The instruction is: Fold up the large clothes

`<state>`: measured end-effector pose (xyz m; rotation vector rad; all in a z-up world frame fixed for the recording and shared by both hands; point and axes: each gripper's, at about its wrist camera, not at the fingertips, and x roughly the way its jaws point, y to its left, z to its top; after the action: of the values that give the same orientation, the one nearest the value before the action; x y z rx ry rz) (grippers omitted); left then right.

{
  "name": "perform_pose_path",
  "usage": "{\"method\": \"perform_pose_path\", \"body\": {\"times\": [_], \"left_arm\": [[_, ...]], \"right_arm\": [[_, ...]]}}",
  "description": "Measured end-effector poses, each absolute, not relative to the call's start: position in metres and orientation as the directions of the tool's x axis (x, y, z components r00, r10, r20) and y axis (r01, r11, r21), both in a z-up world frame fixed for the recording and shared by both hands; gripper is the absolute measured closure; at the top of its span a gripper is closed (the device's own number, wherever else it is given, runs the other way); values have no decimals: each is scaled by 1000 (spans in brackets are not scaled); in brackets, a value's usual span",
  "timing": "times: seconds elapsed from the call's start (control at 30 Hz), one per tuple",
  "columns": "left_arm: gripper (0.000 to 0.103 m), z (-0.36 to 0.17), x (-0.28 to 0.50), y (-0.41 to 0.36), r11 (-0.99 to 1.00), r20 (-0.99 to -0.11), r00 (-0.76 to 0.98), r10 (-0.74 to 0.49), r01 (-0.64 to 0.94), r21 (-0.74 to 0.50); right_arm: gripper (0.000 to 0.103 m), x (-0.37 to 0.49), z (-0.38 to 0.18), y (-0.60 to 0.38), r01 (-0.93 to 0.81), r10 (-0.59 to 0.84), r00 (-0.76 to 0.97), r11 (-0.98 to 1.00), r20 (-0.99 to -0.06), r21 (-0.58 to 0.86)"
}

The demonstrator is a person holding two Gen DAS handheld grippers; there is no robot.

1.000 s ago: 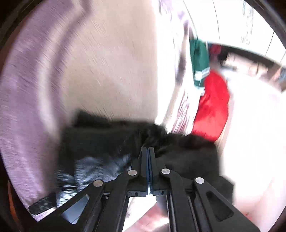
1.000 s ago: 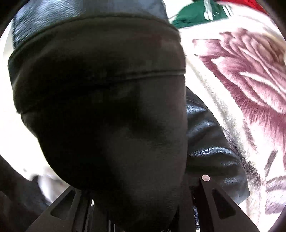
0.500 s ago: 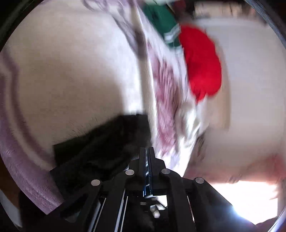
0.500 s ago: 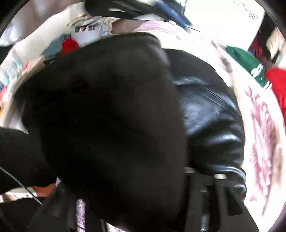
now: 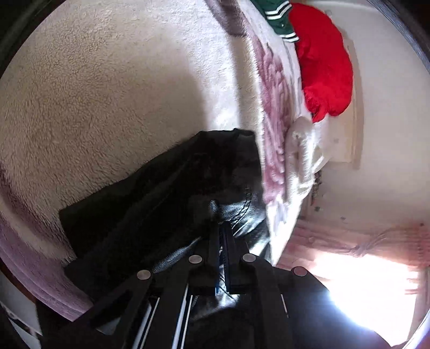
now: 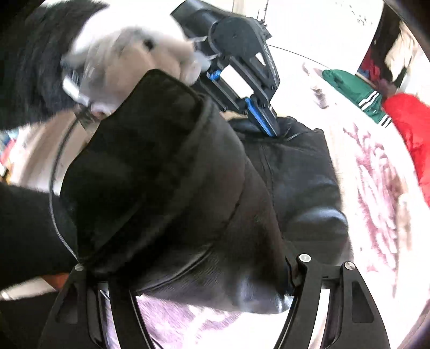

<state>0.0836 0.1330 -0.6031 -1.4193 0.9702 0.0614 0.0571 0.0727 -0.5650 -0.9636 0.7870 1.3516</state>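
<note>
A black leather jacket [image 5: 166, 204] lies bunched on a cream and pink floral blanket [image 5: 107, 80]. My left gripper [image 5: 221, 228] is shut on a fold of the jacket's leather; it also shows in the right wrist view [image 6: 268, 126], pinching the jacket's far edge. In the right wrist view the jacket [image 6: 301, 182] fills the middle, and a thick folded part of it [image 6: 161, 182] is draped over my right gripper and hides its fingertips. The right gripper's arms stand wide apart under the cloth.
A red garment [image 5: 325, 59] and a green garment with white stripes [image 5: 276, 13] lie at the blanket's far side; they also show in the right wrist view, red [image 6: 411, 128] and green [image 6: 352, 88]. A gloved hand [image 6: 129, 61] holds the left gripper. A sunlit pink floor [image 5: 349, 263] lies beyond the bed's edge.
The left gripper has swung over the blanket and now pinches leather at the jacket's edge. The right gripper has tilted, so the left gripper and hand came into its view.
</note>
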Motion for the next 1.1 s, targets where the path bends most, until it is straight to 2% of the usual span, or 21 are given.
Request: {"method": "perform_pose_path", "body": {"times": [0.17,0.27,0.37,0.53,0.57,0.6,0.63,0.77,0.87,0.93,0.97,1.03,1.1], "left_arm": [[100,-563,73,131,224,-564,674,-478,-527,-820],[100,-534,63,129,257,-559,684,-468,-500,-827],[100,-511,57,126,320,-603,660,-449,-511,-798],[99,-489,58,124,482,-715,607,-346,-539,-691],[83,-489,58,125,506,-728,603,-326,-539,-673],[25,-489,60,125,533,-741,598,-304,-538,-653],[0,-488,65,125,557,-750,595,-287,-534,-636],[0,-499,91,118,622,-783,569,-252,-525,-582],[0,-517,113,102,679,-840,501,-209,-544,-494],[0,-533,125,96,708,-875,453,-171,-561,-429],[0,-545,130,96,711,-896,418,-152,-583,-393],[0,-586,131,105,686,-936,318,-153,-648,-332],[0,-622,120,115,619,-933,283,-221,-699,-358]], "right_arm": [[29,34,-539,39,-986,424,165,70,-891,-149],[9,34,-529,35,-983,428,176,121,-887,-137],[9,12,-513,22,-976,402,207,153,-892,-157],[9,-18,-475,-11,-978,341,57,206,-938,15],[9,-15,-466,-14,-969,327,31,243,-945,52],[9,-11,-459,-18,-958,322,21,278,-946,73],[9,-2,-450,-25,-935,327,14,340,-945,104],[9,58,-445,-46,-773,355,-20,587,-934,240],[37,115,-474,-48,-575,409,-88,723,-908,382],[64,138,-498,-43,-494,425,-89,766,-901,411],[82,146,-512,-41,-465,415,-98,784,-904,411],[85,151,-551,-35,-412,373,-163,816,-914,406],[88,148,-593,-26,-401,309,-225,835,-924,377]]}}
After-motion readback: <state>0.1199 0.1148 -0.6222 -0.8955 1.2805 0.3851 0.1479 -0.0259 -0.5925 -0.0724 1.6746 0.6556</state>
